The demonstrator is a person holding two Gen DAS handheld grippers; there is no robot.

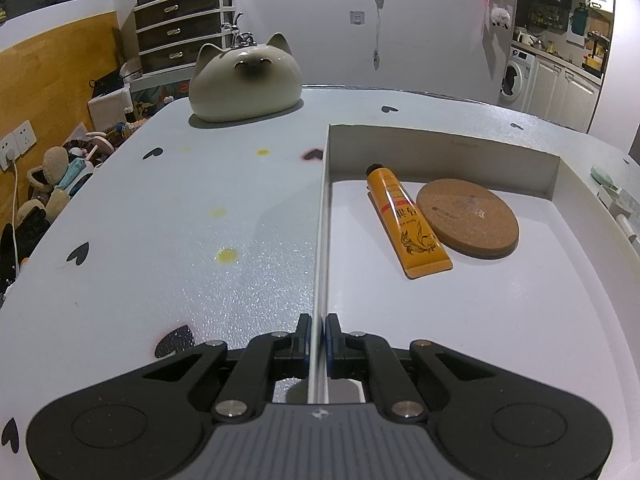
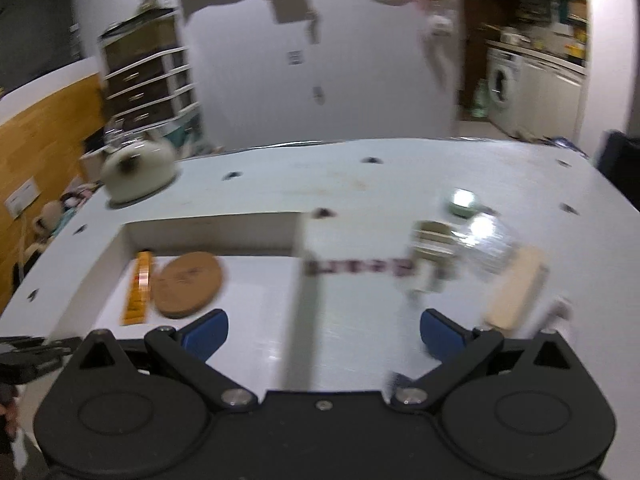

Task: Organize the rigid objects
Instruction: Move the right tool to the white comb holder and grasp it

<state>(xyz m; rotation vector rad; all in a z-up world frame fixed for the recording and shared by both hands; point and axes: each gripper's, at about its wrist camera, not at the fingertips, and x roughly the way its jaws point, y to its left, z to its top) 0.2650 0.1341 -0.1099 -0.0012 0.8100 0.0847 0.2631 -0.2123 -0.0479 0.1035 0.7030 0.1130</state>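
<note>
A shallow white box (image 1: 325, 216) lies on the table, holding an orange tube (image 1: 404, 220) and a round cork coaster (image 1: 468, 218) side by side. My left gripper (image 1: 318, 330) is shut on the box's thin left wall near its front corner. In the blurred right wrist view the same box (image 2: 208, 226), tube (image 2: 139, 288) and coaster (image 2: 188, 284) sit at the left. My right gripper (image 2: 322, 330) stands open and empty over the table, just right of the box. Loose items lie beyond it to the right: a pale wooden block (image 2: 516, 292), a clear wrapped item (image 2: 486, 248) and a small green round tin (image 2: 462, 202).
A cream cat-shaped ceramic figure (image 1: 245, 78) stands at the table's far left. The pale tablecloth (image 1: 180, 216) has black heart prints and yellow stains. A drawer unit (image 1: 182, 28) and floor clutter lie beyond the left edge, a washing machine (image 1: 518, 78) far right.
</note>
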